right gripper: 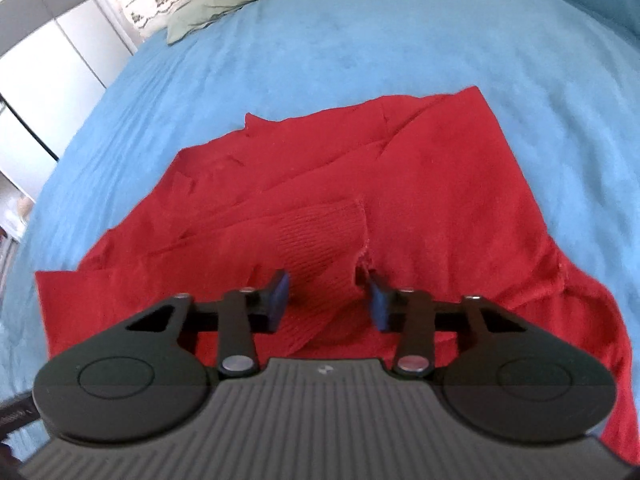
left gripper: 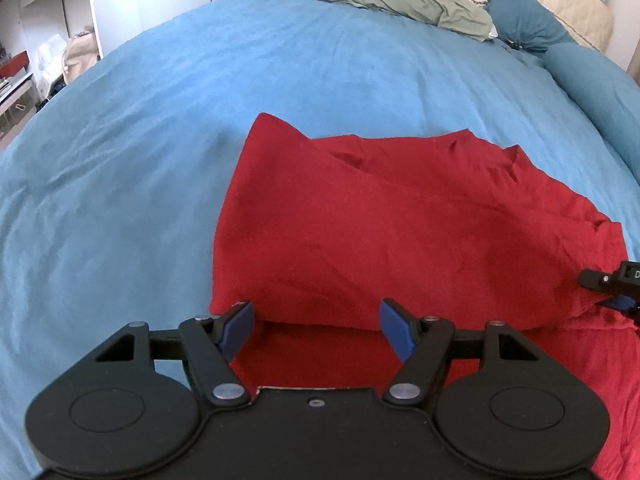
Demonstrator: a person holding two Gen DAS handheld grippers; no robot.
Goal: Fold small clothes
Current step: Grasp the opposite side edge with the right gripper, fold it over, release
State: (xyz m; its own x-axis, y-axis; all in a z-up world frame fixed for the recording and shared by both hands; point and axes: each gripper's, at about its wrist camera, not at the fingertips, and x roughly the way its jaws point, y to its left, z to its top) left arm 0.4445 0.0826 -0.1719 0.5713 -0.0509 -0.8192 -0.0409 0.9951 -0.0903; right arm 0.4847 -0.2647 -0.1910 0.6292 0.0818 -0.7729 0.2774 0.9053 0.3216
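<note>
Nearest us, the left gripper (left gripper: pixel 316 330) is hovering spread wide over the red sweater's (left gripper: pixel 400 220) near fold, gripping nothing. The right gripper (right gripper: pixel 326 300) is straddling the ribbed cuff (right gripper: pixel 324 248), jaws part-open, not visibly pinching. The sweater is lying partly folded on the blue bedspread (left gripper: pixel 160 140). We're judging mid-fold: next, pinching the cuff and carrying it across. Green cloth (left gripper: pixel 400 0) and white shelving (left gripper: pixel 48 32) are sitting beyond.

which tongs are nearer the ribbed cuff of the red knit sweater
Right. The right tongs straddle the ribbed cuff of the red knit sweater, jaws apart. The left tongs hang open over the sweater's plain folded edge, off to the side.
</note>
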